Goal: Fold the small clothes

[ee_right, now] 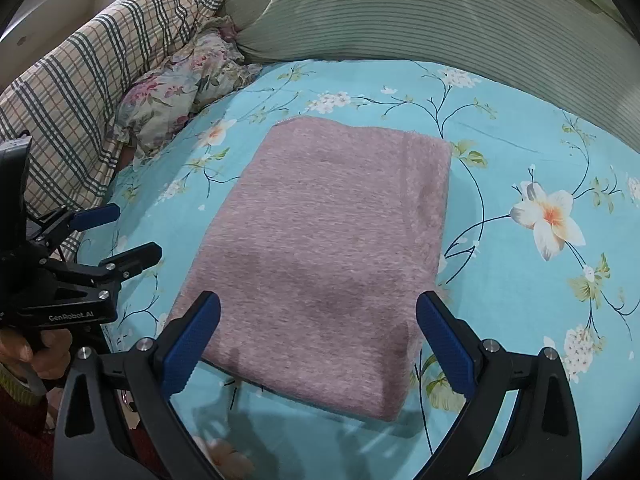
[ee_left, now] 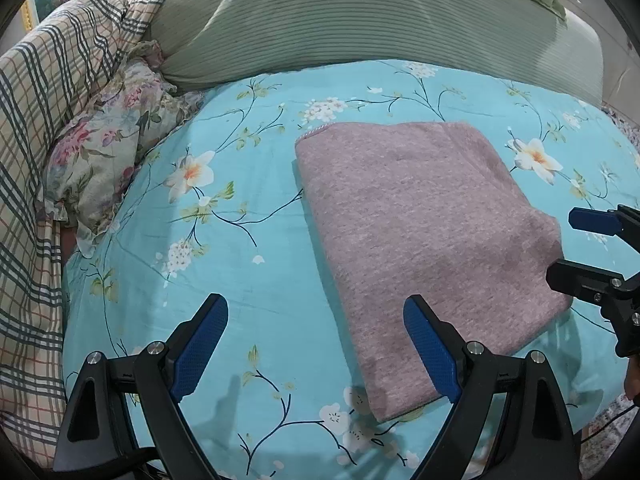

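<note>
From the left wrist, the left hand-held gripper (ee_left: 316,344) hangs over the bed (ee_left: 248,264) with its blue-padded fingers (ee_left: 199,346) spread wide and nothing between them. The pink knit garment (ee_left: 424,240) lies flat on the floral sheet, already folded into a neat rectangle; it sits ahead and to the right of this gripper, with its near corner passing under the right finger. It reads as a soft, light, fuzzy knit, limp rather than stiff, so it should drape and slump if lifted by one point. A pinch through all layers at a corner or along a folded edge looks the safest hold, and the nap should give the pads fair friction. At the far right edge the right hand-held gripper (ee_left: 576,246) shows, also parted, just beside the garment's right side.

From the right wrist, the right hand-held gripper (ee_right: 318,344) hovers above the garment's near end, fingers well apart and empty, the cloth spanning the gap between them. This view shows what the other does not: the long right edge (ee_right: 434,208) with a fluffier band, possibly an inner layer or a turned hem, though the blur makes that hard to settle. It also shows the left hand-held gripper (ee_right: 120,236) to the left, open, held by a hand (ee_right: 36,356). The plaid quilt (ee_right: 80,92) and green pillow (ee_right: 400,12) lie well beyond.
</note>
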